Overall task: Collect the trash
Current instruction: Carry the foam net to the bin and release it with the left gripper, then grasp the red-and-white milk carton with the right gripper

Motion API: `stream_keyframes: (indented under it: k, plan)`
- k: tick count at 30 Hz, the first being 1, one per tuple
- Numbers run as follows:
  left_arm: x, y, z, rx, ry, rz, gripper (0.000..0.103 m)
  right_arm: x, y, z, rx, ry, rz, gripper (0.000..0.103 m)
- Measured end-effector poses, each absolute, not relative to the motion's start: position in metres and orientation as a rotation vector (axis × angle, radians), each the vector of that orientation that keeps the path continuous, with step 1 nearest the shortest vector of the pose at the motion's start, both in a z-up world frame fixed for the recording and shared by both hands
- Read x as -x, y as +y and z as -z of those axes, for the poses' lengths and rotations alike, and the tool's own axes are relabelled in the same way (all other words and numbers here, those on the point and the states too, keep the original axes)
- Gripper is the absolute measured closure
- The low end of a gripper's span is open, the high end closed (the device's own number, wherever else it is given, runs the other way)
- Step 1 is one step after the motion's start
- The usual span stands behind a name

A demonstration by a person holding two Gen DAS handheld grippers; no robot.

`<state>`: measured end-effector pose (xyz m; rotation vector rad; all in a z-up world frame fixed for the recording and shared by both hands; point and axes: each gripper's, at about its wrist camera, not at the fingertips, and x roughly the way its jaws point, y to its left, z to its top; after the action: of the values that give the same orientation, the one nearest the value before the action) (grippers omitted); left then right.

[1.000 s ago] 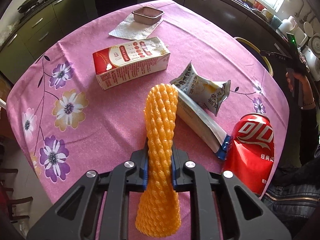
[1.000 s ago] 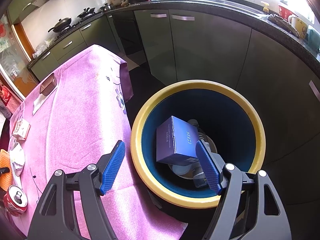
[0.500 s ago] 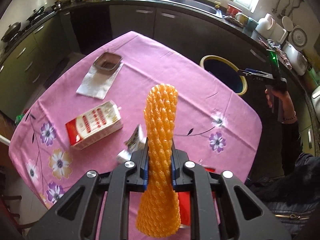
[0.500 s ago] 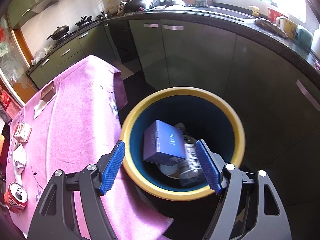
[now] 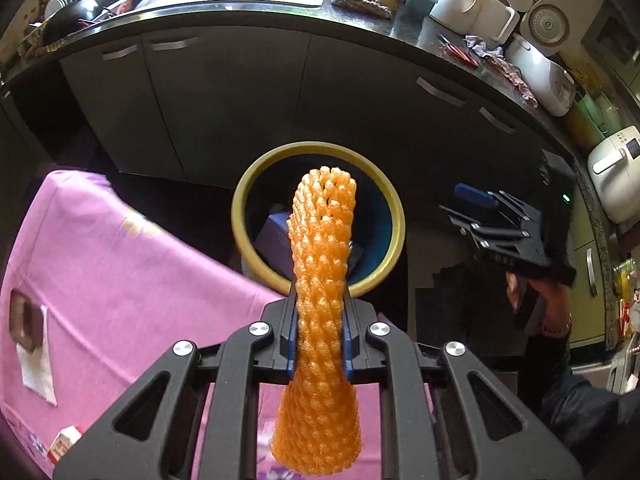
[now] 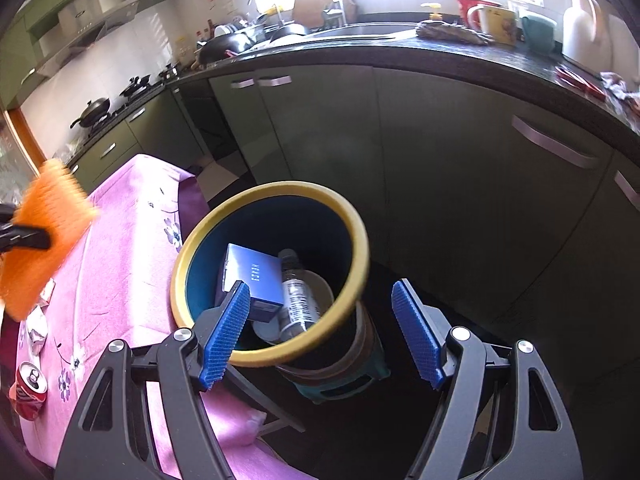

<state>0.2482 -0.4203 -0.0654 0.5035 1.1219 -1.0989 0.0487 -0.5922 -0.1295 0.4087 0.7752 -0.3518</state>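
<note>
Orange foam netting (image 5: 320,280), a soft tube of knobbly mesh that flares at its near end, stands pinched at its waist between the blue pads of the left tool (image 5: 319,336). Its jaws are narrow, pressed into the foam from both sides, and the sleeve's far tip rises in front of the mouth of the trash bin (image 5: 390,204). That bin is round, with a thick yellow rim and a dark blue inside.

From the right wrist view the bin (image 6: 360,240) holds a dark blue cardboard box (image 6: 256,276), a clear plastic bottle (image 6: 294,296) and a pale round dish partly under them. The right tool (image 6: 320,332) hangs wide, nothing between its ribbed blue pads, angled down over the bin's near rim. In the left view it (image 5: 476,208) sits to the right of the bin, gripped by a hand (image 5: 540,300) in a dark sleeve.

Pink flowered cloth covers the counter (image 6: 120,288), left of the bin. A red drinks can (image 6: 28,388) lies near its left edge, beside crumpled silvery wrappers (image 6: 38,326). The foam sleeve (image 6: 44,232) is blurred at the left border of the right view, and the tool holding it is mostly cut off. A small brown tray on white paper (image 5: 36,364) is smeared by motion.
</note>
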Motion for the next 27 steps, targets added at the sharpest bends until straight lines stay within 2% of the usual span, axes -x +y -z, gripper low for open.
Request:
stream_keyframes:
  k: [3,6,9,10,13,17,21,22,27]
  plan:
    - [-0.256,-0.477,0.092,-0.501,1.159,1.094,0.087,-0.031,-0.600,0.129,-0.424,0.767,0.371,0.029]
    - [-0.260,-0.518,0.113,-0.509,1.164,1.072,0.081,-0.017,-0.608,0.131,-0.441,0.770,0.389,0.029]
    - [-0.261,-0.543,0.128,-0.541,1.139,1.024,0.047,-0.012,-0.613,0.133,-0.452,0.778,0.400,0.029]
    - [-0.261,-0.547,0.129,-0.543,1.130,1.010,0.043,-0.011,-0.615,0.134,-0.456,0.781,0.401,0.029]
    - [-0.262,-0.543,0.119,-0.493,1.126,1.025,0.041,-0.008,-0.616,0.135,-0.459,0.781,0.399,0.029]
    - [-0.261,-0.496,0.082,-0.386,1.068,1.062,0.039,-0.013,-0.612,0.137,-0.463,0.780,0.369,0.029]
    - [-0.254,-0.422,0.033,-0.267,0.938,1.080,0.025,-0.028,-0.594,0.138,-0.439,0.789,0.273,0.028]
    - [-0.252,-0.400,0.023,-0.234,0.911,1.076,0.021,-0.034,-0.588,0.137,-0.425,0.797,0.236,0.024]
    - [-0.236,-0.274,-0.013,-0.145,0.744,0.943,0.015,-0.074,-0.539,0.124,-0.307,0.832,0.043,0.023]
